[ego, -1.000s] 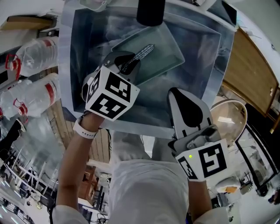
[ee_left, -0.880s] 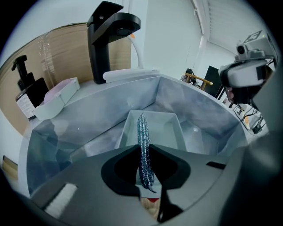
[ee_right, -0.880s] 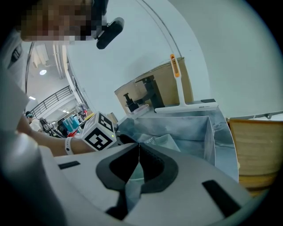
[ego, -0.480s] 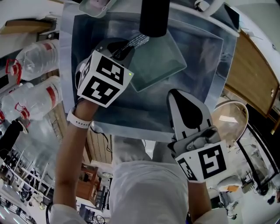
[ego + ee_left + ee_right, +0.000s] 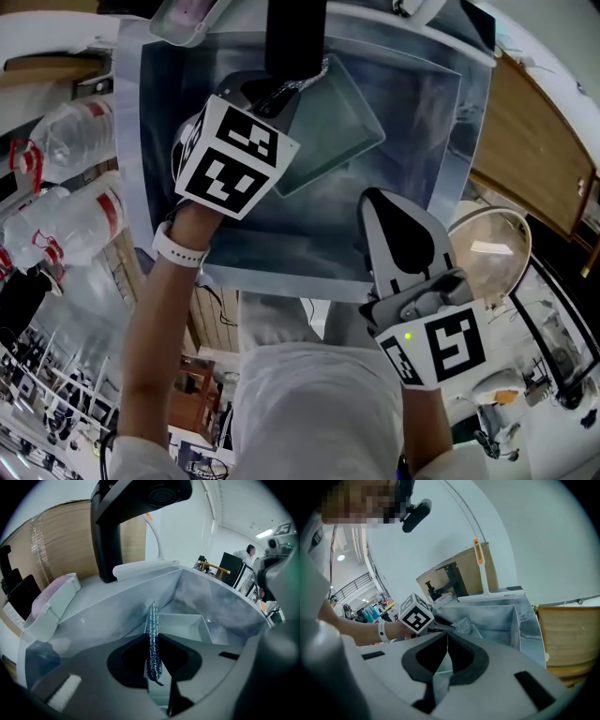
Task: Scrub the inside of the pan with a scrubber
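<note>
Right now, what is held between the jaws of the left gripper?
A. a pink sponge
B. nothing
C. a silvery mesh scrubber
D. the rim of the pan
C: the left gripper has its jaws shut on the thin silvery scrubber, with the pan beyond it.

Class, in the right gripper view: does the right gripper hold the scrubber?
No, the right gripper is shut on nothing; the left gripper holds the scrubber.
</note>
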`<state>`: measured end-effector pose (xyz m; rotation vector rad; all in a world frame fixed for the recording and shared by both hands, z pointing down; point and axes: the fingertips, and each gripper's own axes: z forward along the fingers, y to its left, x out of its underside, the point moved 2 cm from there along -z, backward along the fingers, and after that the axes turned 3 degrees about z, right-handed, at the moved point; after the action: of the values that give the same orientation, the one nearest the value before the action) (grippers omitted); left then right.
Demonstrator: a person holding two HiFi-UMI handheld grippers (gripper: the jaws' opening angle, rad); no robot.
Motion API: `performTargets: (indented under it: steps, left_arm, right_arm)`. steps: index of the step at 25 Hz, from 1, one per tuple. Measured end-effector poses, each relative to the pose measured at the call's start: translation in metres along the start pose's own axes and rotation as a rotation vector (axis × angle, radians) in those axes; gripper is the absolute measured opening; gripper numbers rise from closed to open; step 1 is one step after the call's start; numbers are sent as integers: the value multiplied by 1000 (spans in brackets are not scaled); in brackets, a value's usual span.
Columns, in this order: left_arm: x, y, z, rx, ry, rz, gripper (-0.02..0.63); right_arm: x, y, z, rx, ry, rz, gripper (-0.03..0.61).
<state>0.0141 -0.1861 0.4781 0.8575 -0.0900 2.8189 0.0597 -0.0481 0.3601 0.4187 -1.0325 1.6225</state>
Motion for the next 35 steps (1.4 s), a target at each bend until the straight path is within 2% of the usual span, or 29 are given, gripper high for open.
performTargets:
  steps: [3,6,13,20,27,35]
  left_arm:
    - [4,-10,-12,3,-8,-22,64]
    - [0,-22,-37,-2,-56,-77,64]
    - [-18,-63,-112,-46,-133,-189,64]
    - [-29,-94,-197,-95,-230,-367,64]
    - [-38,-130,-272,-175,-291,-390,64]
    - [-41,-165,-323,-240,-351,-399,64]
  right_arm:
    - [-3,0,-9,6,-16,-2,6]
    - [-12,3,-21,5,-38,-11,6]
    - [-51,16,-64,-2,-92,-84,6]
    - [-87,35,-116,-17,-119,-167,6]
    - [-99,57,-160,-65,-129,-202,6]
    - [-91,77,-184,-118,-108,-320,8]
